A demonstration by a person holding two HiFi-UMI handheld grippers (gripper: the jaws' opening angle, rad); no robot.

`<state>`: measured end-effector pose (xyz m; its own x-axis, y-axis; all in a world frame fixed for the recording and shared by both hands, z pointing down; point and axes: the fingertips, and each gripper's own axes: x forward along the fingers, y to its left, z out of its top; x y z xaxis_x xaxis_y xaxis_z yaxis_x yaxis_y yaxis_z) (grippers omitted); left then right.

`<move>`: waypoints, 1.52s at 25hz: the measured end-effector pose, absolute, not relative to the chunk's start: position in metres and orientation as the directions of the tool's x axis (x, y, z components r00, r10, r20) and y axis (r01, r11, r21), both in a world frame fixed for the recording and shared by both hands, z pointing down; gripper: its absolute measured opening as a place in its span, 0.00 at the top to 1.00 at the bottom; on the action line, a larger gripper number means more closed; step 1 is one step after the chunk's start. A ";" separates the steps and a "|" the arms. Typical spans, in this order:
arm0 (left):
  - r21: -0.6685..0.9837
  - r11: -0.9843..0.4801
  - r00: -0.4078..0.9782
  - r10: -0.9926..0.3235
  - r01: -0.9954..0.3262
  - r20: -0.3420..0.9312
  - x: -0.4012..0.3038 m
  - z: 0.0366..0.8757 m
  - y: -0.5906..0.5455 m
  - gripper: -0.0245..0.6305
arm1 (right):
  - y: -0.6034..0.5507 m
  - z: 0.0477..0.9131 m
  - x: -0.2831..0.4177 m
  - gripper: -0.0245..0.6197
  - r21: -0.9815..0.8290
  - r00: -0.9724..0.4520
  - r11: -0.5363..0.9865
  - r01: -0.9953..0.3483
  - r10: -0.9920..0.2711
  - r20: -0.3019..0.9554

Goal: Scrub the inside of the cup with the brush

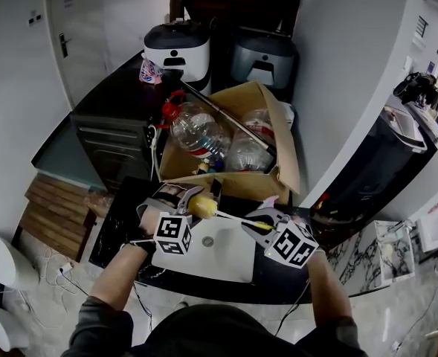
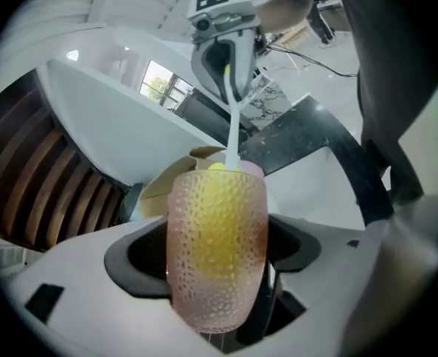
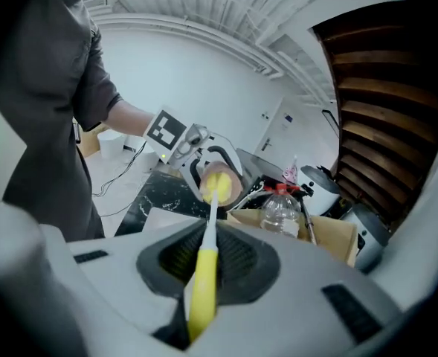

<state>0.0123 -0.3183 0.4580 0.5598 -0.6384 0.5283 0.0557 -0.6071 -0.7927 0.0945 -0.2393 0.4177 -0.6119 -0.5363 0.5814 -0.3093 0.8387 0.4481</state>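
a white board [image 1: 222, 262] lies on the black countertop [image 1: 113, 233], toward its near edge. at the far edge stands an open cardboard box [image 1: 284, 136] holding clear plastic bottles [image 1: 198, 131], one of them red-capped. beyond the box, a white appliance [image 1: 177, 49] and a grey appliance [image 1: 263, 58] stand side by side.

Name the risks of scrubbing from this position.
The cup is clamped only by its sides in the left hand-held gripper; a hard push from the brush could slide it out. The right hand-held gripper holds the thin brush far from its head, so it may flex or twist.
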 end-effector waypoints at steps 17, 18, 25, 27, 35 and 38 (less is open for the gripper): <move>-0.751 -0.658 0.575 -0.596 0.049 0.560 0.007 0.465 -0.312 0.40 | -0.239 0.414 0.083 0.90 0.468 -0.631 0.858 -0.214 -0.487 0.604; -0.747 -0.662 0.575 -0.589 0.058 0.567 0.007 0.468 -0.311 0.40 | -0.240 0.412 0.083 0.90 0.471 -0.634 0.857 -0.211 -0.486 0.601; -0.744 -0.665 0.596 -0.576 0.057 0.560 0.009 0.466 -0.309 0.40 | -0.253 0.418 0.089 0.90 0.433 -0.644 0.872 -0.229 -0.469 0.605; -0.741 -0.670 0.595 -0.577 0.047 0.560 0.007 0.464 -0.312 0.40 | -0.252 0.421 0.087 0.90 0.432 -0.642 0.872 -0.229 -0.469 0.607; -0.712 -0.700 0.589 -0.553 0.056 0.590 0.001 0.476 -0.314 0.40 | -0.242 0.409 0.073 0.90 0.488 -0.644 0.854 -0.180 -0.478 0.598; -0.700 -0.711 0.603 -0.530 0.067 0.596 0.008 0.479 -0.308 0.40 | -0.249 0.405 0.078 0.90 0.491 -0.633 0.856 -0.162 -0.472 0.613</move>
<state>0.0080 -0.3080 0.4794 0.6029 -0.5303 0.5961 0.0673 -0.7107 -0.7003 0.0782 -0.2492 0.4047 -0.6334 -0.4719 0.6133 -0.1617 0.8558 0.4915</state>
